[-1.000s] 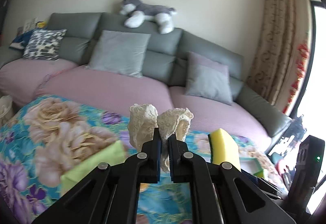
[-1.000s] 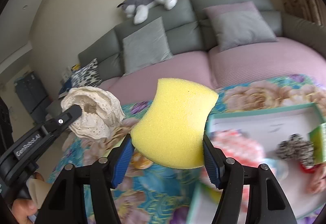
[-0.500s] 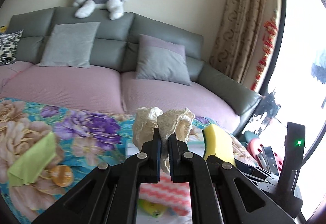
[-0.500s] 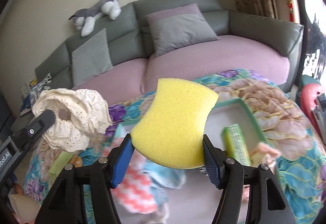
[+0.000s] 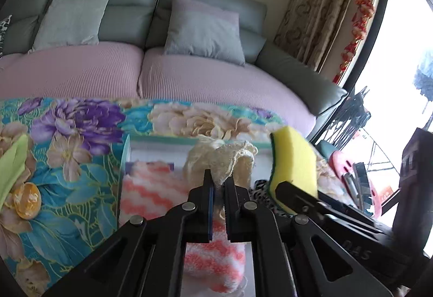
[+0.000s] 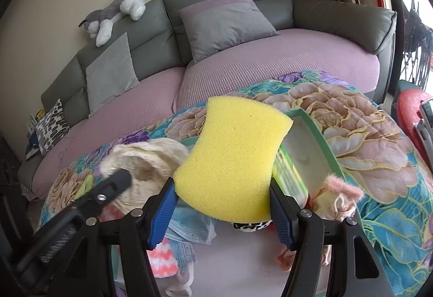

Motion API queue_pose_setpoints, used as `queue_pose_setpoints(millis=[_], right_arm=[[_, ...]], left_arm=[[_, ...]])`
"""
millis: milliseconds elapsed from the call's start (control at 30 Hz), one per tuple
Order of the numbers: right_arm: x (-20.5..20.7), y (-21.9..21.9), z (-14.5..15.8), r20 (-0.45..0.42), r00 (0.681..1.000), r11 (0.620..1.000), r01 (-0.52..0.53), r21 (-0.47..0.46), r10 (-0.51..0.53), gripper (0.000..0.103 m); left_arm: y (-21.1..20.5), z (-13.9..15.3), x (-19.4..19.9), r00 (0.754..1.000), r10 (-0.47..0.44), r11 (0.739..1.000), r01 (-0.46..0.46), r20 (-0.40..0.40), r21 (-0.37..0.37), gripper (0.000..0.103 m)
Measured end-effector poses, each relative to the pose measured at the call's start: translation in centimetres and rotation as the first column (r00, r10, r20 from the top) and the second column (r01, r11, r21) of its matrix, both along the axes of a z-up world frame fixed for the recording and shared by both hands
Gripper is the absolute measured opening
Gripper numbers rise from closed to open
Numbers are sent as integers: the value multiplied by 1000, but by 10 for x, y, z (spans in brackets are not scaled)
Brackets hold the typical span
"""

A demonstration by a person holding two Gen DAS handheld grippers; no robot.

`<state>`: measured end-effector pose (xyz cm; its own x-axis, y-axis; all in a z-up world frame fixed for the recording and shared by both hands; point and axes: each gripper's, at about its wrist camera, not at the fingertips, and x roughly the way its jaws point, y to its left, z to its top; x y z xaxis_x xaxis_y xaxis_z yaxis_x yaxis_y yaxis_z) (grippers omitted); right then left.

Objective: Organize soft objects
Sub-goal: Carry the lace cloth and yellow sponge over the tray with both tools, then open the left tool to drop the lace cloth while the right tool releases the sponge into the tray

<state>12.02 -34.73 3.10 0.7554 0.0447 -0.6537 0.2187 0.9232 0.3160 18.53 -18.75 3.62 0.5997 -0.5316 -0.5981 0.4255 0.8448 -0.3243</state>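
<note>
My left gripper [image 5: 218,183] is shut on a cream lace cloth [image 5: 222,159], held over the green-rimmed box [image 5: 162,138]; the cloth also shows in the right wrist view [image 6: 146,161]. My right gripper [image 6: 222,194] is shut on a yellow sponge [image 6: 232,161], also above the box [image 6: 311,126]; the sponge appears at the right of the left wrist view [image 5: 293,161]. Inside the box lie a pink-and-white striped fuzzy cloth [image 5: 151,188], a blue face mask [image 6: 189,229], a green pack [image 6: 289,178] and a pink fuzzy item [image 6: 335,197].
The box sits on a floral tablecloth [image 5: 67,134]. A green cloth [image 5: 12,164] and an orange round item [image 5: 27,199] lie at the left. A grey sofa [image 5: 189,75] with cushions stands behind. A red stool [image 6: 411,107] stands at the right.
Both grippers have swung right and come down over the box, each still holding its item. The box contents now sit directly below them.
</note>
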Motion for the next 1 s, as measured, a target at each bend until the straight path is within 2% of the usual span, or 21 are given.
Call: queue_pose_setpoints(millis=[100, 233, 333, 433, 467, 600, 700, 967, 1000], right_arm=[[1, 3, -1, -3, 1000, 1000, -9, -8, 9, 67], [1, 6, 0, -5, 1000, 1000, -15, -23, 15, 68], [1, 7, 0, -9, 1000, 999, -13, -32, 13, 69], [2, 8, 1, -15, 1000, 999, -11, -38, 11, 71], [2, 8, 1, -17, 1000, 999, -7, -41, 6, 72], [3, 6, 0, -29, 1000, 999, 2, -45, -3, 79], [3, 6, 0, -34, 999, 999, 8, -49, -9, 84], [1, 9, 4, -46, 999, 996, 14, -91, -18, 93], [0, 10, 6, -43, 999, 995, 16, -99, -20, 94]], left_arm=[[-1, -8, 4, 999, 15, 1000, -14, -29, 24, 7], [0, -22, 11, 995, 60, 994, -53, -75, 95, 7], [8, -25, 12, 993, 64, 996, -56, -104, 76, 7], [11, -20, 10, 993, 64, 996, -56, -97, 75, 9], [12, -18, 9, 994, 62, 995, -55, -95, 79, 13], [15, -10, 6, 993, 62, 996, -55, -101, 74, 42], [19, -3, 4, 992, 75, 995, -68, -101, 70, 50], [38, 13, -3, 989, 128, 990, -123, -73, 71, 62], [40, 14, -3, 988, 139, 988, -134, -71, 76, 67]])
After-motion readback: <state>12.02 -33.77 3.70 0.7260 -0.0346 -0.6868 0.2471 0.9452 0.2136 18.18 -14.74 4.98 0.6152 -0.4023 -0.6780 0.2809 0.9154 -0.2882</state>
